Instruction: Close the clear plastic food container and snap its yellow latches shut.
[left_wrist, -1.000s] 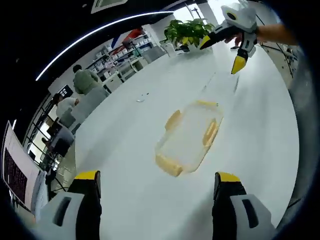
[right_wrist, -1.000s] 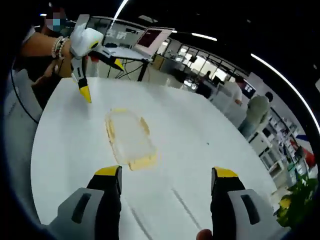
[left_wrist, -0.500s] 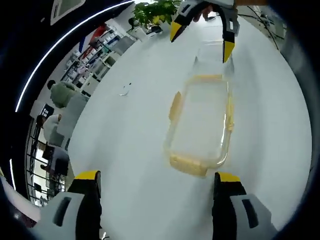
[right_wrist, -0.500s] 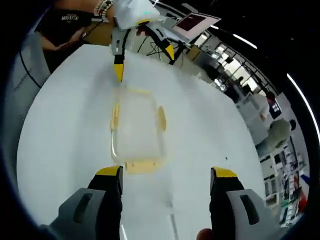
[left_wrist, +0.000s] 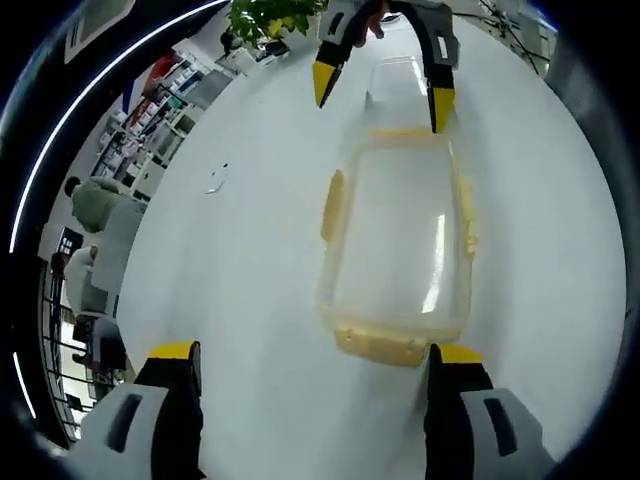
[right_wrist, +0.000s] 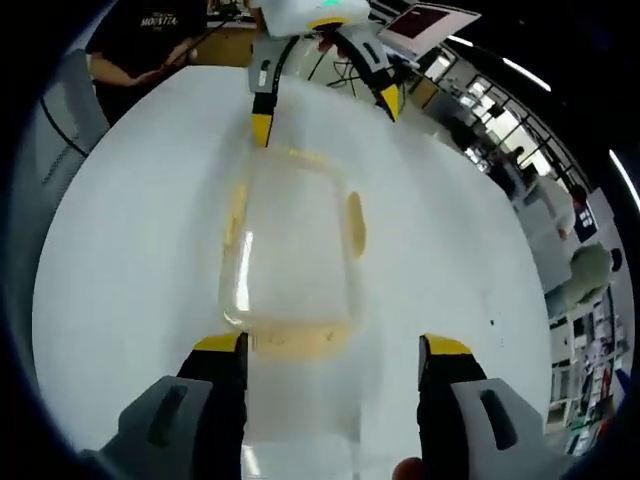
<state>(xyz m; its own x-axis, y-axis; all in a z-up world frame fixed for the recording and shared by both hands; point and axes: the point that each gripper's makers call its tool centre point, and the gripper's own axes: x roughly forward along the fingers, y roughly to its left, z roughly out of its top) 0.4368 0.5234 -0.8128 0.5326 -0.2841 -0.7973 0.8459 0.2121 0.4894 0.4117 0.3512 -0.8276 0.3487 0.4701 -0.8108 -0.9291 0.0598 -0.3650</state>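
A clear plastic container (left_wrist: 400, 240) with yellow latches lies flat on the white table (left_wrist: 230, 300). In the left gripper view my left gripper (left_wrist: 315, 355) is open, its jaws standing either side of the container's near end latch (left_wrist: 385, 345). My right gripper (left_wrist: 380, 97) is open at the far end. In the right gripper view the container (right_wrist: 290, 250) lies lengthwise, and the right gripper (right_wrist: 332, 347) spans its near latch (right_wrist: 295, 340). The left gripper (right_wrist: 325, 115) hangs open over the far end. The side latches (right_wrist: 355, 222) stick outward.
A clear flat piece (left_wrist: 395, 75) lies on the table just past the container's far end. A potted plant (left_wrist: 265, 15) stands at the table's far edge. A person in a black shirt (right_wrist: 150, 40) and a laptop (right_wrist: 430, 20) are beyond the table. Other people sit farther off.
Both grippers have come in toward the container from opposite ends. It now looks larger and lies lengthwise between each pair of jaws. The container itself has not moved.
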